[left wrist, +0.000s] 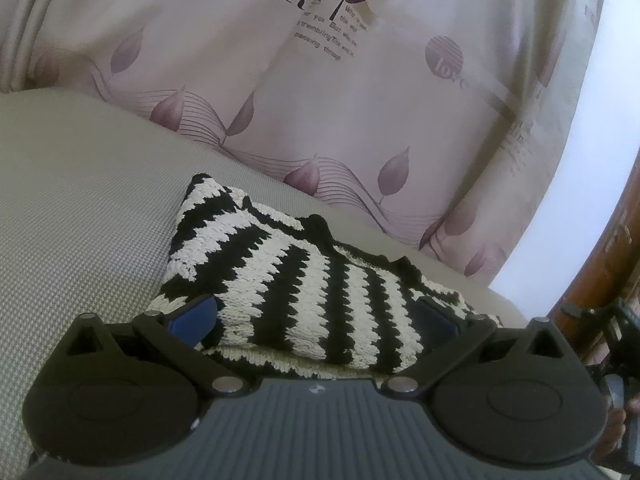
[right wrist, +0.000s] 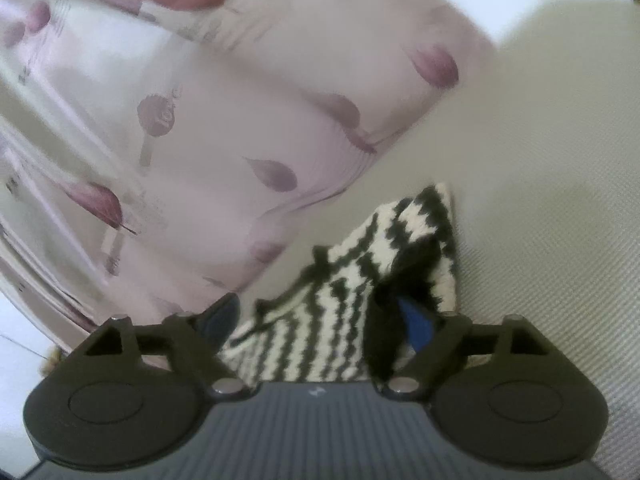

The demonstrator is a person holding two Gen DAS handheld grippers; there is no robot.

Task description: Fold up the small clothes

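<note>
A black-and-cream striped knitted garment (left wrist: pixel 280 256) lies folded over on the beige cushion (left wrist: pixel 80 220). My left gripper (left wrist: pixel 316 316) stands wide open, its blue pads (left wrist: pixel 196 316) on either side of the garment's near edge, not pressing it. In the right wrist view the same garment (right wrist: pixel 424 216) is bunched up, one corner standing up. My right gripper (right wrist: pixel 320 320) is open wide around it, and a dark fold of the knit drapes over the right blue pad (right wrist: pixel 420 320). This view is blurred.
A pale curtain with purple leaf print (left wrist: pixel 360 100) hangs just behind the cushion (right wrist: pixel 540 260) and also fills the left of the right wrist view (right wrist: pixel 200 140). Brown wooden furniture (left wrist: pixel 600 272) stands at the right edge, and a hand with the other gripper (left wrist: pixel 616 360) shows below it.
</note>
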